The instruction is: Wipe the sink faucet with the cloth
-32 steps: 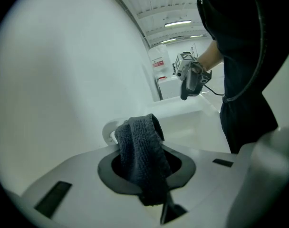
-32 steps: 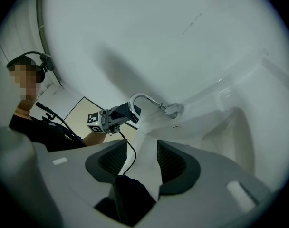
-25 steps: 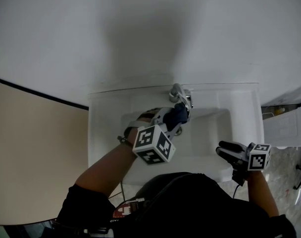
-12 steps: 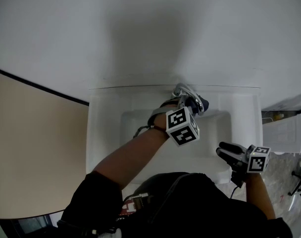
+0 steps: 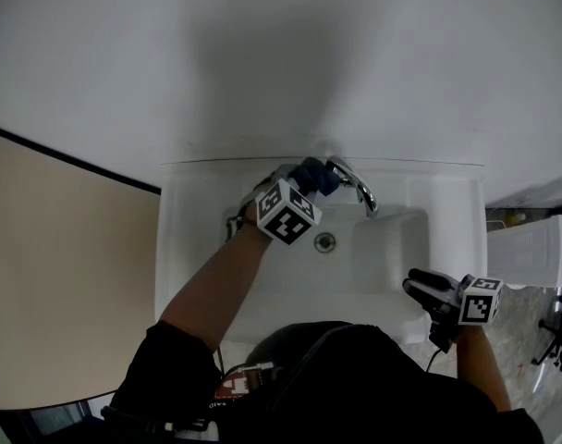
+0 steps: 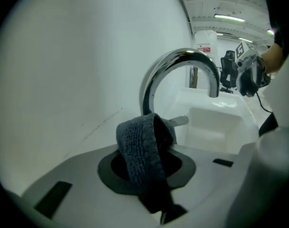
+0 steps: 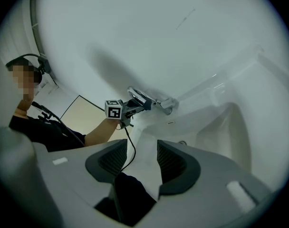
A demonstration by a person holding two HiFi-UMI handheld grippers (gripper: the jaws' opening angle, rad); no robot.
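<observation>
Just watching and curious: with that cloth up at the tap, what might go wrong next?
The cloth is only a folded loop pinched in the left gripper; rubbing the curved faucet might tug it loose. It sits close to the small lever, so a wipe could knock it and start water.

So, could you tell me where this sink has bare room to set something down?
Free: the basin floor between drain and right wall, and the back ledge right of the faucet. Crowded: left of the faucet, where the left claw holds the cloth, and front right corner under the right claw.
</observation>
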